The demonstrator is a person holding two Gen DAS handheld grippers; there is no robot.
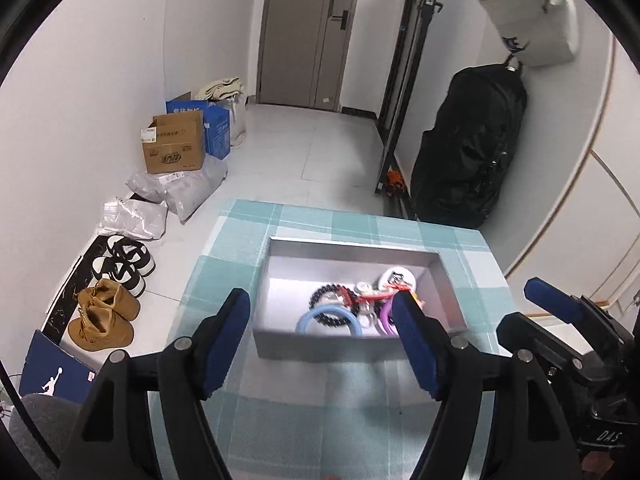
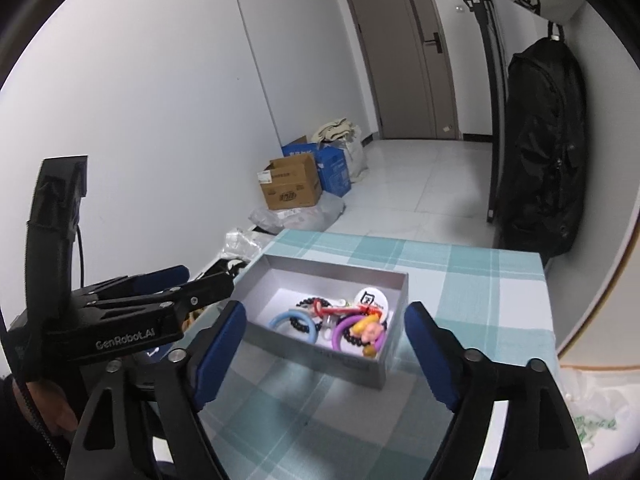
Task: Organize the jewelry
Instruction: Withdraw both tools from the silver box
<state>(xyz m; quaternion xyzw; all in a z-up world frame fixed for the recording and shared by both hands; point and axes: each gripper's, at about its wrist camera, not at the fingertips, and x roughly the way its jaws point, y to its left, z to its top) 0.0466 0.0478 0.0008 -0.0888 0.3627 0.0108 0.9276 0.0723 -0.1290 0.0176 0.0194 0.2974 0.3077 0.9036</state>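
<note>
A shallow grey box [image 1: 320, 346] [image 2: 312, 354] stands on the teal plaid tablecloth [image 1: 304, 420] [image 2: 460, 276]. In it lie a blue ring [image 1: 304, 317] [image 2: 280, 319], a purple ring [image 1: 385, 318] [image 2: 340, 329], a black bead bracelet [image 1: 320, 293] [image 2: 306, 302], a red piece, a round white badge [image 1: 398, 276] [image 2: 370, 298] and a small yellow-pink figure [image 2: 370, 330]. My left gripper [image 1: 320, 304] [image 2: 200, 278] stands open near the box's front left, nothing between its pads. My right gripper [image 2: 326, 312] [image 1: 532, 308] is open in front of the box, empty.
The table's far edge and left edge drop to a tiled floor. On the floor at the left are shoes [image 1: 116, 264], boots [image 1: 104, 312], plastic parcels and cardboard boxes [image 1: 172, 144] [image 2: 290, 186]. A black bag [image 1: 468, 140] [image 2: 540, 140] hangs on the right wall.
</note>
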